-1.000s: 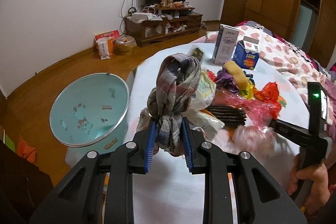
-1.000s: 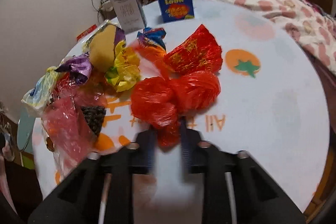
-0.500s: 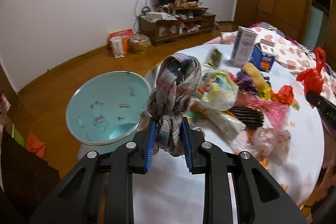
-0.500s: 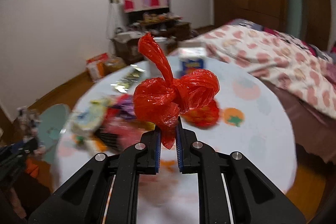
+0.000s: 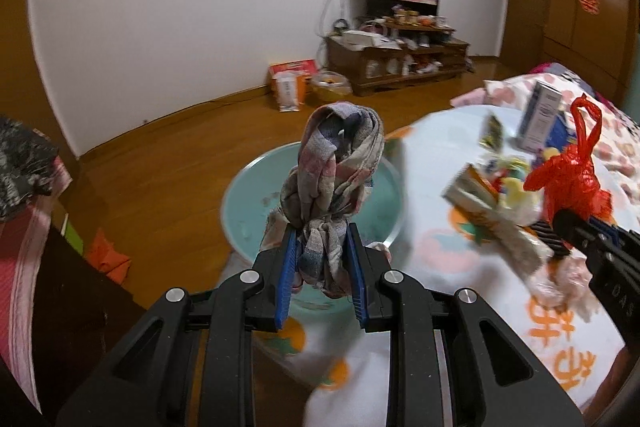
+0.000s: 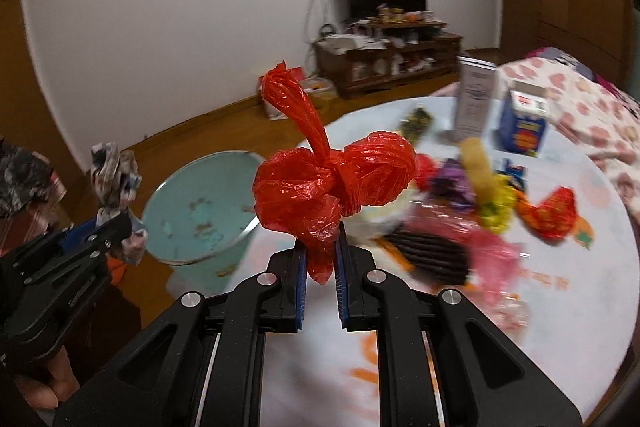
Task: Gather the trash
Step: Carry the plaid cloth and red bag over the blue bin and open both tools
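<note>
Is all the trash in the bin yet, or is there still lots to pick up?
Not yet. The teal bin holds only a few scraps. In hand: the left gripper is shut on a knotted checked cloth, in front of the bin in that view, and the right gripper is shut on a tied red bag. Left on the table: crumpled wrappers and two cartons.

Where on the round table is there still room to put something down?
The near part of the table, between the right tool and the pink bag, looks bare. The far right edge beyond the orange wrapper does too. The middle is crowded with wrappers, and two cartons stand at the back.
</note>
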Action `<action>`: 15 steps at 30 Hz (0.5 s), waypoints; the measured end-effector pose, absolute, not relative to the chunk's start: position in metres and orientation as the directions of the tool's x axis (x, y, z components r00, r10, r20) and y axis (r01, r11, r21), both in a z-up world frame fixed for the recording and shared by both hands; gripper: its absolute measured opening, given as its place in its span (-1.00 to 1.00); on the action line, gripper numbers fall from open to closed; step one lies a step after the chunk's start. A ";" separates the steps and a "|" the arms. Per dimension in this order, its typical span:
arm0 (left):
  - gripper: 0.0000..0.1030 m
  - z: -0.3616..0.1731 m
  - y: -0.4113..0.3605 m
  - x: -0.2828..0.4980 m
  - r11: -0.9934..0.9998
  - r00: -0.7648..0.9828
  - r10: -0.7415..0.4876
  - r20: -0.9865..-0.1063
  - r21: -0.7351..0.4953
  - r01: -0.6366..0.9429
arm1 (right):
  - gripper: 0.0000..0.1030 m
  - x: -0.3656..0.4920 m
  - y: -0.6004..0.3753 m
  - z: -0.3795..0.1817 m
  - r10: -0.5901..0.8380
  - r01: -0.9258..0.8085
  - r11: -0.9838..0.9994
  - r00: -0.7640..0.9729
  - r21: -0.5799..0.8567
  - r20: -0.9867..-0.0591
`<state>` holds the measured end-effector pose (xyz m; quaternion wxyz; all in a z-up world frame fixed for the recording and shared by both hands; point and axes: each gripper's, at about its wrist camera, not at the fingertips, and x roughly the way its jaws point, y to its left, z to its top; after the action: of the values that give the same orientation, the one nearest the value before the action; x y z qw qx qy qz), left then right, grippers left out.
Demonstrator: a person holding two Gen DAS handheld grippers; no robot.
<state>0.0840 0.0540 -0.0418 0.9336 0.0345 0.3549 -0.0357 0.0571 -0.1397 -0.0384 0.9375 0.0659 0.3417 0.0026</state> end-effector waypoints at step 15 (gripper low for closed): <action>-0.53 -0.055 0.106 0.120 0.998 0.724 0.066 -0.686 0.053 -0.041 | -0.74 0.112 -0.056 -0.051 0.146 -0.112 0.989 0.719 0.094 -0.679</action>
<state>0.1202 0.1065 -0.0553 0.9284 0.0170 0.3700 0.0289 0.1117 -0.0563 -0.0512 0.9269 0.0229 0.3680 0.0697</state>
